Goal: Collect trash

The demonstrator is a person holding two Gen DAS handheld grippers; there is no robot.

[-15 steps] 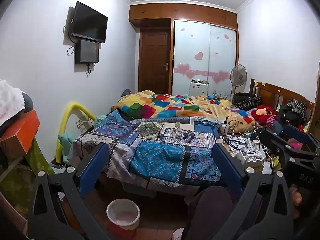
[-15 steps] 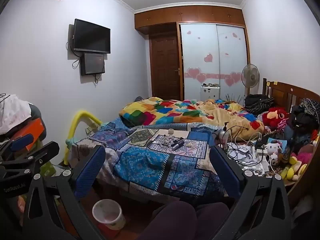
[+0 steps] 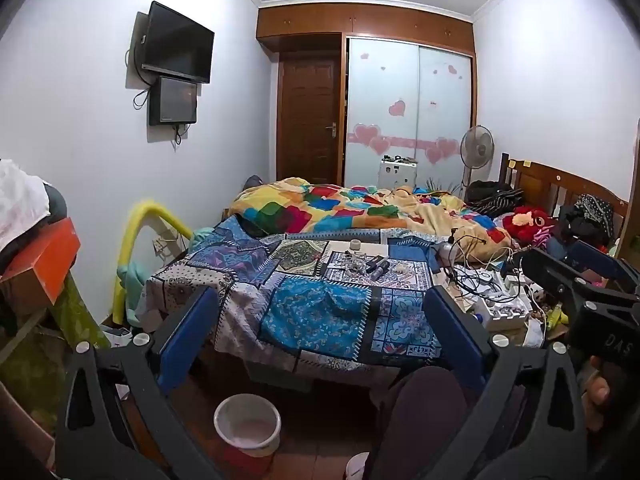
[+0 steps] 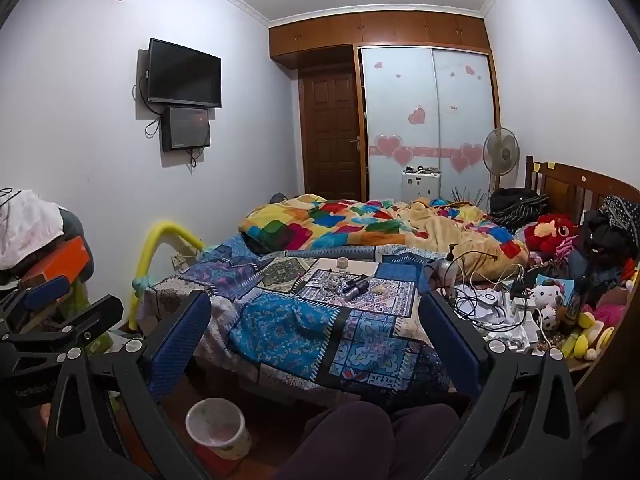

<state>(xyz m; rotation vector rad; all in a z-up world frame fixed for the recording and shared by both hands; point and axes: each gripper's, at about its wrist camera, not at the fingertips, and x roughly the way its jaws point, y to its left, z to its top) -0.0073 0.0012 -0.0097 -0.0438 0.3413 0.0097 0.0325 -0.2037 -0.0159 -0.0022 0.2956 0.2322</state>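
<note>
1. Step, as I judge it: nothing collected yet; left gripper (image 3: 320, 336) and right gripper (image 4: 316, 332) both gape wide, holding nothing.
2. Small litter (image 3: 366, 266) lies on the bedspread (image 3: 320, 312) at 12 o'clock; bin (image 3: 247, 426) on the floor at 7 o'clock; next move calls for reaching forward to the bed.

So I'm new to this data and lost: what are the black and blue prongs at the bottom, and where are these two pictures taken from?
Each picture comes from a fisheye camera on a hand-held gripper a seated person carries. The prongs are its two blue-padded fingers. The left hand-held gripper and right hand-held gripper are both open, holding nothing. Each view also catches the other gripper at its edge. Ahead is a bed with a patchwork cover carrying small items and cables. A white bin stands on the floor below.
</note>
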